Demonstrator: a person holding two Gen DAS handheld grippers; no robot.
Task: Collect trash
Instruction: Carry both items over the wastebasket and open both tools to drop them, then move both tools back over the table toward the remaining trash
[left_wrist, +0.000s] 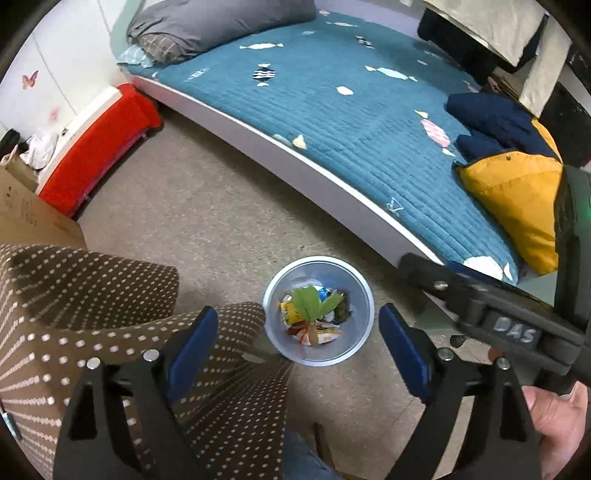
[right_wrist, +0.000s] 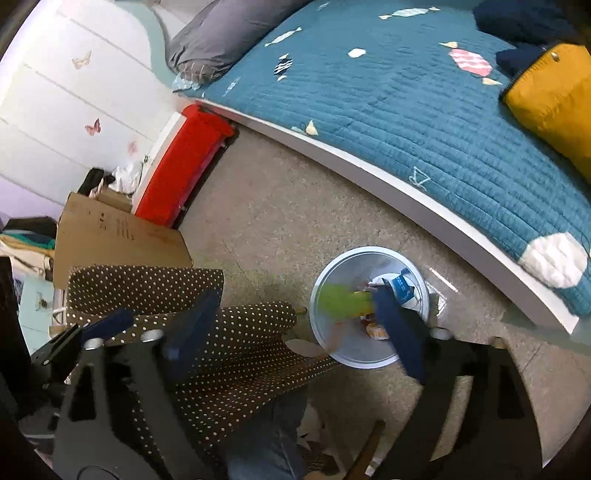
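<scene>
A bed with a teal quilt (left_wrist: 332, 110) runs along a speckled floor (left_wrist: 207, 221); beside it stands a pale round bin (left_wrist: 354, 295), holding crumpled wrappers and a green scrap (left_wrist: 314, 301); a brown dotted cloth (left_wrist: 92, 288) lies just left of the bin; above the bin, the left gripper (left_wrist: 295, 354) hangs with jaws spread and nothing between them; the right gripper (right_wrist: 291, 325) is likewise released, its pads blurred, one fingertip (right_wrist: 395, 325) over the bin's mouth.

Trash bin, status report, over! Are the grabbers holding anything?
Left gripper, right gripper: open, empty. Trash bin on floor, wrappers inside. Nothing blocking.
</scene>
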